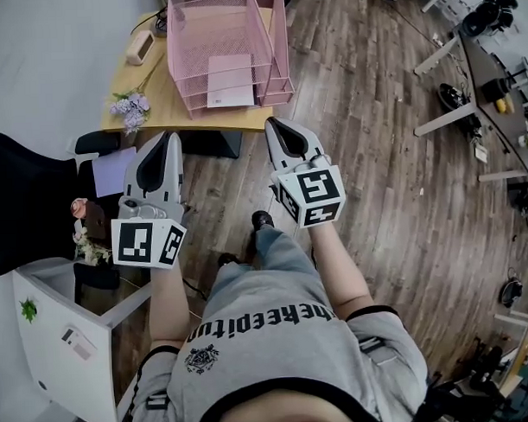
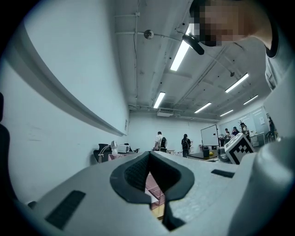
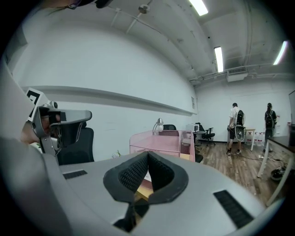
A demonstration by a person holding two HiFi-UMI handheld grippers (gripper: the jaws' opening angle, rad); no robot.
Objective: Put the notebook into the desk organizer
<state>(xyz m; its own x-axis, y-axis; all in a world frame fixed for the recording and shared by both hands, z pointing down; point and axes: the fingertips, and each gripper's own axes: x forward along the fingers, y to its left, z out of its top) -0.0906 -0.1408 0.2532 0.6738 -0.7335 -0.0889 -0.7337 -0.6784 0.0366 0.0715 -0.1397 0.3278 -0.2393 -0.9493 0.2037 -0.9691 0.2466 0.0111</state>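
A pink wire desk organizer stands on a small wooden desk. A white notebook lies flat in its front tray. Both grippers hang in the air short of the desk's near edge and point toward it. The left gripper is shut with nothing between its jaws. The right gripper is also shut and empty. In the right gripper view the organizer shows just beyond the closed jaws. In the left gripper view a strip of pink organizer shows below the closed jaws.
A bunch of lavender flowers and a white device sit on the desk's left side. A black chair with a lavender sheet beside it and a white cabinet stand at left. More desks are at right. People stand far off.
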